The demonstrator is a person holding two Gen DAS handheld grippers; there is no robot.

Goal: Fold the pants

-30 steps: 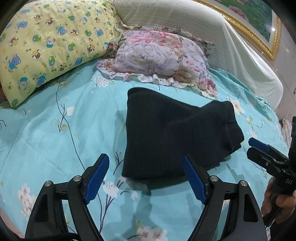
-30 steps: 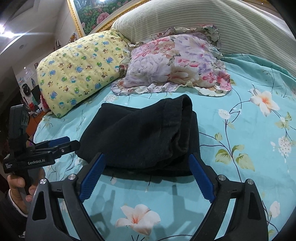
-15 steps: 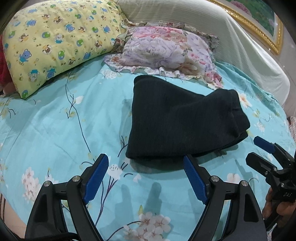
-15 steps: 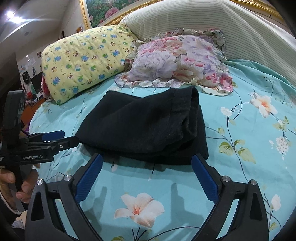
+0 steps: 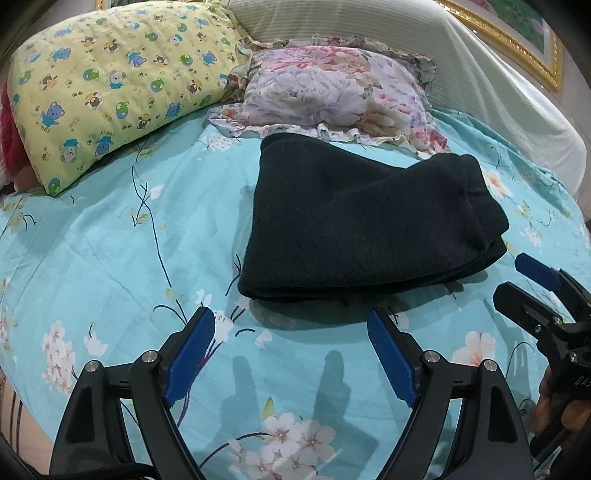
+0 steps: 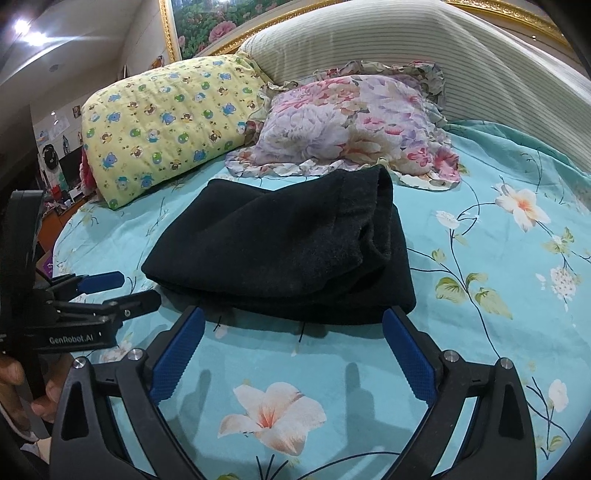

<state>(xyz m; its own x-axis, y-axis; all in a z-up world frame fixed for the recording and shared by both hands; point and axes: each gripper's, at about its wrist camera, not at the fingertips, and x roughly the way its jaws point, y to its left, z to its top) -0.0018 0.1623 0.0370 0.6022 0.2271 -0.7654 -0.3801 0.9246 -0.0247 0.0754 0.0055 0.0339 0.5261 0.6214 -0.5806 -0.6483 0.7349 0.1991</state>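
Observation:
The black pants lie folded in a thick stack on the turquoise floral bedsheet; they also show in the right wrist view. My left gripper is open and empty, a little short of the stack's near edge. It appears at the left of the right wrist view. My right gripper is open and empty, just short of the stack's near edge. It shows at the right of the left wrist view.
A yellow bear-print pillow and a floral pillow lie behind the pants. A striped cream headboard cushion and a gold-framed picture stand beyond. Room clutter shows far left.
Both grippers have drawn back from the folded pants toward the near side of the bed. The pants lie still. Both stay open.

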